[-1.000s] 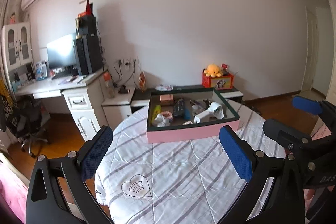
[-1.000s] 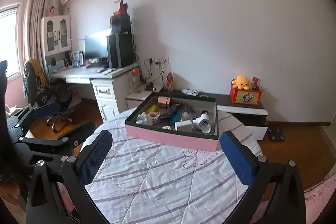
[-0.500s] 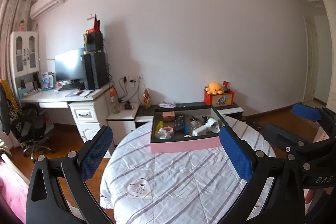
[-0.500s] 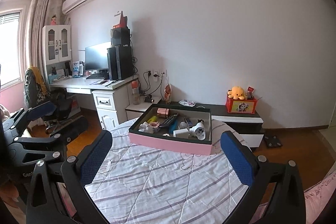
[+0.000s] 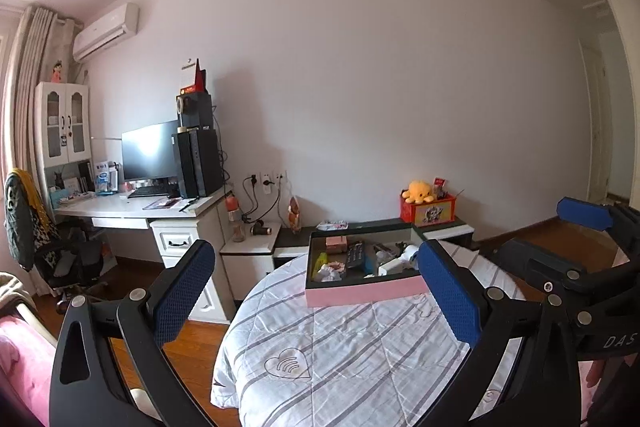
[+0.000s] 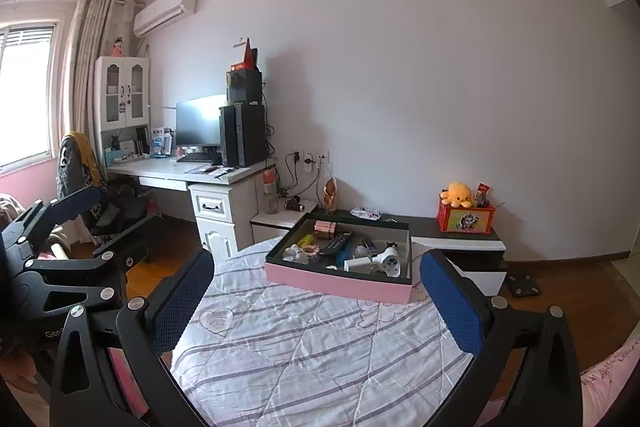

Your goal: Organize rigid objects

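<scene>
One box (image 6: 340,283) is seen ahead between the jaws. Both grippers, left (image 5: 316,287) and right (image 6: 316,291), are held wide and empty.

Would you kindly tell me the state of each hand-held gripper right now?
Left hand-held gripper: open, holding nothing.
Right hand-held gripper: open, holding nothing.

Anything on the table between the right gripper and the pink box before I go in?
Nothing: in the right wrist view only bare striped quilt lies between the open right gripper and the pink box.
</scene>
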The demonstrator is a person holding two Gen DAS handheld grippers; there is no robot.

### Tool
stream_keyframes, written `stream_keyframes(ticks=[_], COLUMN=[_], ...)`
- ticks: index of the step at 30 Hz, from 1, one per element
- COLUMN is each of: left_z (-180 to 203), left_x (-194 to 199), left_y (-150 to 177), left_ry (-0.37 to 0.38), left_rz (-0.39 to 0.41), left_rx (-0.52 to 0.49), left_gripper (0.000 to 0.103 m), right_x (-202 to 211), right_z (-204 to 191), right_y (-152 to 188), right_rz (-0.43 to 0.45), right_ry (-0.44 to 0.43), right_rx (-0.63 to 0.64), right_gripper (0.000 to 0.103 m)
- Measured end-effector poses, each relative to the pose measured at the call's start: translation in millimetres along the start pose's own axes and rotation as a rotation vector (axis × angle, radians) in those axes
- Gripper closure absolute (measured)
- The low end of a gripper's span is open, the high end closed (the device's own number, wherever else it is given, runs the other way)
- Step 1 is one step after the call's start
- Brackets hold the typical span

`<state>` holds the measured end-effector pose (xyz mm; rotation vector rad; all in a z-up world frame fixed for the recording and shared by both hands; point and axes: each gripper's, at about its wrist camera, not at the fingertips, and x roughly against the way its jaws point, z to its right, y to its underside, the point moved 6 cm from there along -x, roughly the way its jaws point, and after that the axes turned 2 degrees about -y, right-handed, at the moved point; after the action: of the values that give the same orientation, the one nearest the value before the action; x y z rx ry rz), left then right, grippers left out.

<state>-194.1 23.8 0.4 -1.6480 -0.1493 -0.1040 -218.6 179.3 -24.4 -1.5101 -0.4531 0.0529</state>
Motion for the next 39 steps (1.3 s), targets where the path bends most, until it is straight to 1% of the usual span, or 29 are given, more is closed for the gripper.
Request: stream_keyframes(ticks=[7,12,15,18,25,31,36,39], left_z=[-3.5,-4.5,-5.7,-7.0,-10.1,-14.5,-10.7,-7.9], left_x=[19.8,30.0,36.9,40.3,44.8,42.1,41.5,37.4], left_y=[-5.2,-8.4,-9.2,-8.6,-6.8,-3.8,-5.6,-7.0], left_ry=[-0.006,-0.006,0.002,-0.008,-0.028,-0.002,-0.016,-0.019], left_rz=[0.065,0.086,0.102,0.115,0.128,0.111,0.135,0.133], left_rx=[0.018,0.018,0.027,0.031,0.021,0.04,0.011,0.0], left_gripper=[0.0,0.0,0.0,0.0,0.0,0.0,0.0,0.0], right_x=[16.1,26.7,30.9,34.0,33.2,34.8,34.8,32.6], right_z=[-7.1,-12.6,-14.7,-16.9,-23.7,-29.5,-29.8,-26.9], right_y=[-6.6,-9.1,-10.4,-11.2,-11.9,-10.6,-9.2,-9.0], right_rz=[0.044,0.079,0.081,0.092,0.099,0.115,0.119,0.116], right_ry=[0.017,0.028,0.016,0.021,0.024,0.031,0.023,0.031], right_rx=[0.02,0.035,0.032,0.038,0.054,0.068,0.062,0.055], right_gripper=[0.0,0.0,0.0,0.0,0.0,0.0,0.0,0.0])
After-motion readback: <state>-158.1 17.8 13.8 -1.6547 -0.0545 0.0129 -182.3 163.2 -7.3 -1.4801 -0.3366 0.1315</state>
